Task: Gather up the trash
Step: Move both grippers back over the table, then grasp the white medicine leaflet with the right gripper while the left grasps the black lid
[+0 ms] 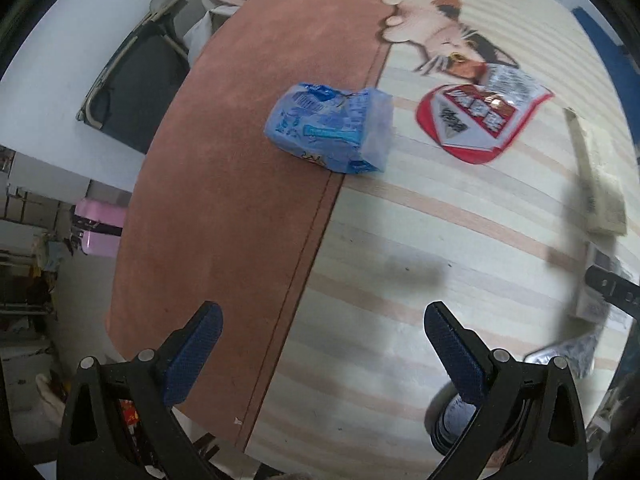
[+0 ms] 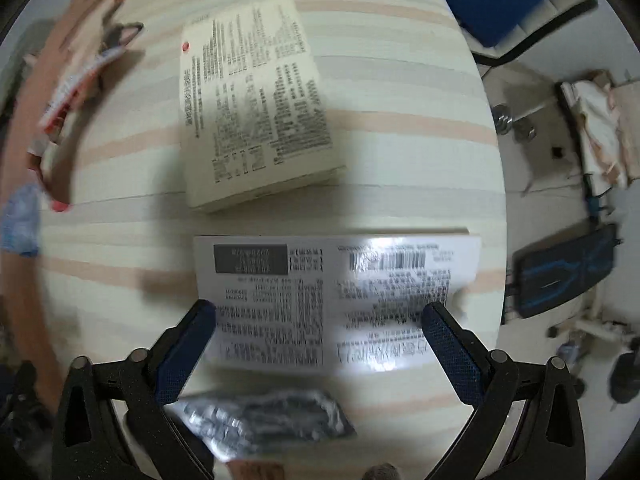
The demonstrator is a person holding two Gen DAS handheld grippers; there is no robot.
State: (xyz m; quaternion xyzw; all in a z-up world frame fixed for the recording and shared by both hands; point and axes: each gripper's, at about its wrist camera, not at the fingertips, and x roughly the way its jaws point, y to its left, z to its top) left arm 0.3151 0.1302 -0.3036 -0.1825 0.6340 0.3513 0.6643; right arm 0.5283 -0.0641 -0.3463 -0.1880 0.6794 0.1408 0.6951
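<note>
1. The left gripper (image 1: 322, 354) hangs above the table (image 1: 248, 208) with its fingers spread wide and nothing between them. It looks toward the blue wrapper (image 1: 330, 126), which lies across the seam where the table's bare brown strip meets the striped cloth (image 1: 400, 240).

2. Beyond the blue wrapper, toward the far edge, a red-and-white packet (image 1: 478, 120) lies flat on the cloth, just beside the printed cat (image 1: 434, 20). Both pieces are loose and apart from each other, so each can be taken on its own.

3. The right gripper (image 2: 320, 354) is also open and grips nothing. Its fingers straddle the near part of a white printed box (image 2: 336, 296) lying flat near the table's right edge; whether the pads touch it I cannot tell, since the picture is smeared by motion.

4. A cream box (image 2: 256, 108) lies farther in, just beside the white one, printed face up. A crumpled silver wrapper (image 2: 264, 420) sits nearer the front edge, under the gripper.

5. My judgement: the wide spread suits the white box's breadth, so the right hand seems set for that piece, while the left lines up on the blue wrapper. No bin shows in either view.

6. The flat box offers little edge to pinch, so it may slide off the right edge.
</note>
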